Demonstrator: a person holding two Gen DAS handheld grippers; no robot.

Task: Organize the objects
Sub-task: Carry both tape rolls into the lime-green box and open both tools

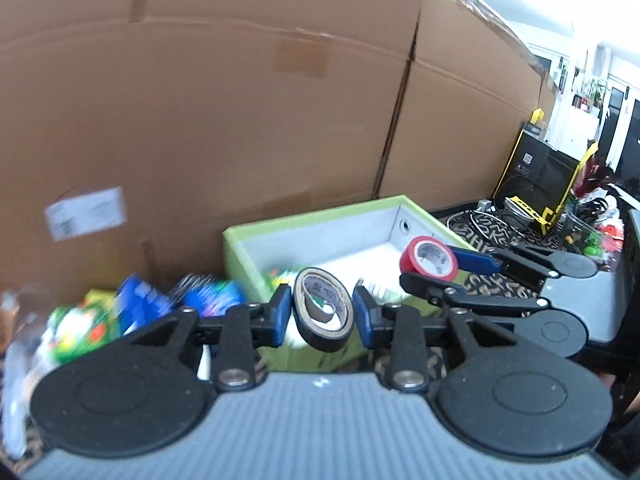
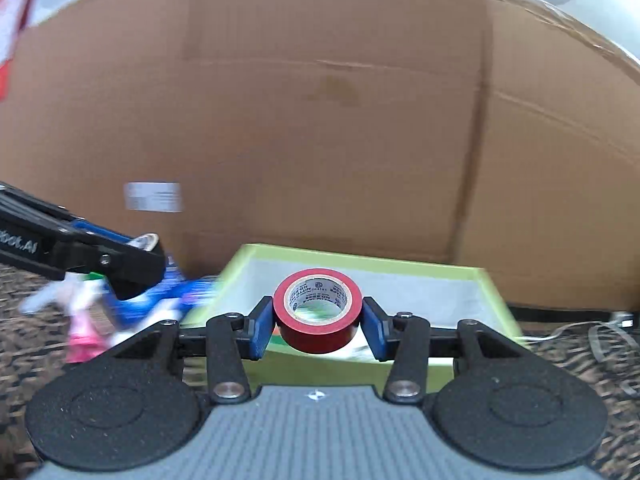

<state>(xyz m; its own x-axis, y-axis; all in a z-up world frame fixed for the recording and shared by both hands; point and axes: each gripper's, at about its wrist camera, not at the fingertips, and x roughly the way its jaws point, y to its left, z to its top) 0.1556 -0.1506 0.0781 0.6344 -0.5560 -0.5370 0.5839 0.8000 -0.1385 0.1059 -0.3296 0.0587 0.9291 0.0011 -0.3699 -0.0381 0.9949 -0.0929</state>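
Note:
In the left wrist view my left gripper [image 1: 323,316] is shut on a black tape roll [image 1: 323,314], which sits tilted between the blue pads. It hangs just above the near corner of a green box [image 1: 312,220] with a white inside. My right gripper [image 1: 430,270] reaches in from the right over the same box, shut on a red tape roll [image 1: 430,258]. The right wrist view has the red tape roll [image 2: 318,310] squeezed between the pads of the right gripper [image 2: 318,320], in front of the green box [image 2: 360,261]. The left gripper [image 2: 148,254] enters from the left.
Tall cardboard boxes [image 1: 240,120] form a wall behind the green box. Blurred colourful packets [image 1: 100,320] lie on the patterned carpet at left. Cables [image 1: 480,224] and a black-and-yellow case [image 1: 536,176] are at right, with more clutter beyond.

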